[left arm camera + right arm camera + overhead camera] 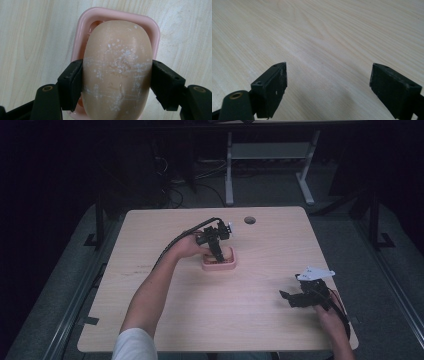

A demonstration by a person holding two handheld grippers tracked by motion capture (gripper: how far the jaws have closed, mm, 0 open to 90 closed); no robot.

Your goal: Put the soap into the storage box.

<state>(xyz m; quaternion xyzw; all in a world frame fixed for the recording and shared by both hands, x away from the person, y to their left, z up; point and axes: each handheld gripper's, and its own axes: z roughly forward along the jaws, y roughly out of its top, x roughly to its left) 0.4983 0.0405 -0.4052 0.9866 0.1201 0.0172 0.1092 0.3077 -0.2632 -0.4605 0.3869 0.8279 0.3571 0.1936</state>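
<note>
Nearest the high camera, at the bottom edge, a white sleeve covers the person's left upper arm, and the bare forearm runs up and to the right over the pale wooden tabletop toward its middle. At the end of that arm the left tongs point down into a pink soap dish that sits near the centre of the tabletop, a little toward the far side, with a black cable arching back from them along the arm. In the left gripper view the left tongs are pinching a peach-coloured bar of soap: both black jaws press flat against its long sides, about halfway along its length. The soap has a rounded oval shape, with white scuffs and flecks over its top face, and it lies over the soap dish, whose rounded pink rim shows around its far end and left side; whether its underside touches the dish I cannot tell. Farther right in the high view, a round hole sits near the far edge of the tabletop. Near the front right corner, well apart from the dish, the right tongs hang low over bare wood in the person's right hand, pointing left. In the right gripper view the right tongs are spread wide, with nothing but wood grain between the jaws.
</note>
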